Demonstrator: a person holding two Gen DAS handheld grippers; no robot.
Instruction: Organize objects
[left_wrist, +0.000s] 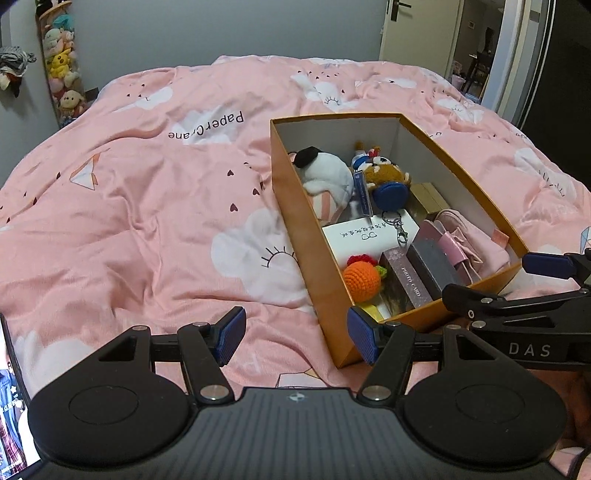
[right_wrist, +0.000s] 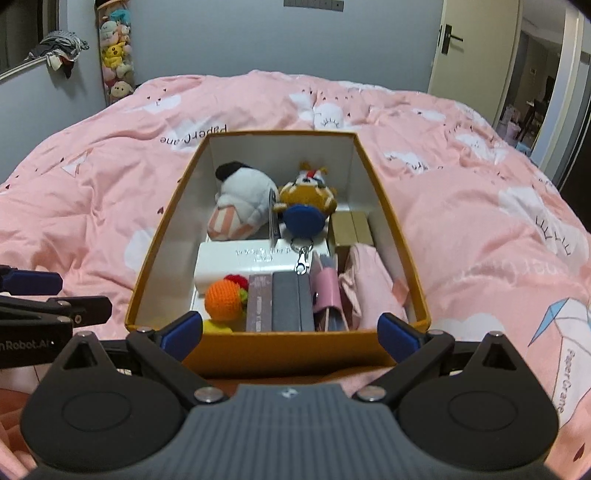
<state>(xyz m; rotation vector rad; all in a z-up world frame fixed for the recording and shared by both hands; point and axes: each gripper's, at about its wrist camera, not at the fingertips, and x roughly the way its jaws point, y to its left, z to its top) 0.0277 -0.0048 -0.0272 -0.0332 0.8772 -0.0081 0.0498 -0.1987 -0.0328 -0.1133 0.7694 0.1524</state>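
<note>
While both grippers stand released, an orange box (right_wrist: 168, 236) packed with small items lies on the bed (left_wrist: 147, 221).

The left gripper (left_wrist: 296, 339) has its blue pads spread wide, nothing between them, just beside the box's near left corner. The right gripper (right_wrist: 291, 336) is likewise spread, its pads flanking the box's near wall without a visible grasp. Inside the box: a white plush (right_wrist: 242, 195) and a brown plush (right_wrist: 308, 195) at the far end, a white case (right_wrist: 240, 264) in the middle, a crocheted orange (right_wrist: 222, 300) at the near left, upright dark card boxes (right_wrist: 286, 301) beside it, and pink fabric (right_wrist: 365, 284) along the right wall.
</note>
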